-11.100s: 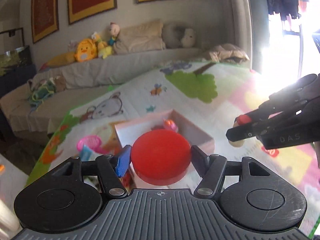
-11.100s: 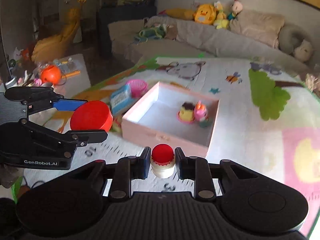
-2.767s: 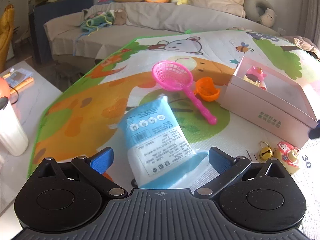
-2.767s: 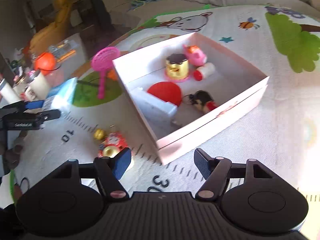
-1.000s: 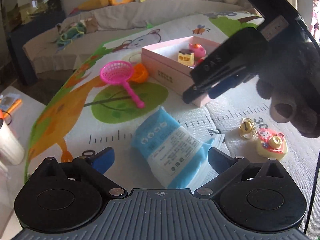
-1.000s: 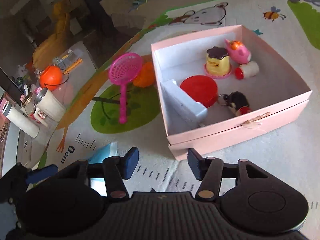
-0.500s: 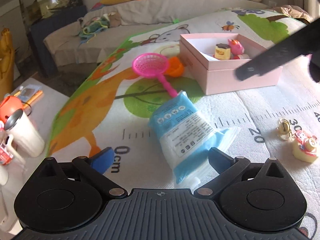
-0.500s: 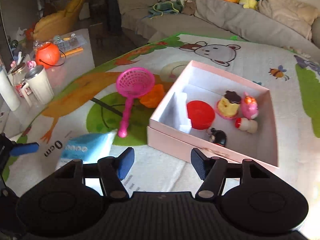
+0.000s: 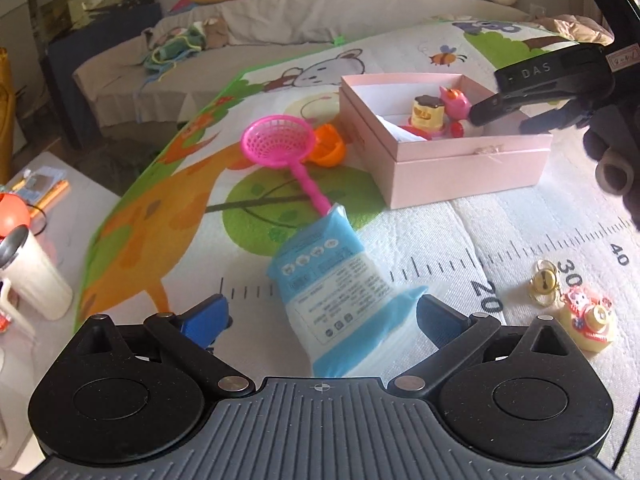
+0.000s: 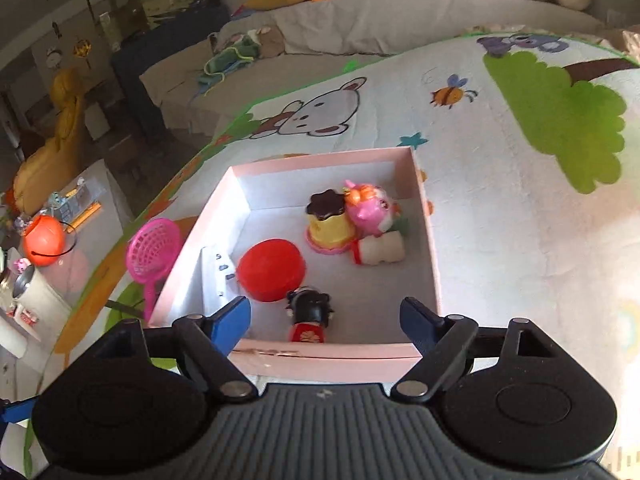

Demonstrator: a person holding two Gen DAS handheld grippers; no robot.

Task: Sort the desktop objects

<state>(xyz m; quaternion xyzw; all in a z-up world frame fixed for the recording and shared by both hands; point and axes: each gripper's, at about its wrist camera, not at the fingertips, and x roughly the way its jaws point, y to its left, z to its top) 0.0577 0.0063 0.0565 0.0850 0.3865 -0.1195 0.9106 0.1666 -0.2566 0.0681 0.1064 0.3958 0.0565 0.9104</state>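
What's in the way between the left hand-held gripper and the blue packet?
Nothing visible. The left hand-held gripper is open, with the blue packet lying on the mat directly between its fingers.

My left gripper (image 9: 322,312) is matte black: two round housings with shallow discs, a ribbed grey plate between them bearing a small crosshair mark, silver pivot screws on the angled links, and blue fingertips (image 9: 208,314). My right gripper (image 10: 325,320) is built the same. Seen from the left, it reads "DAS" in white, held in a dark glove (image 9: 614,148).
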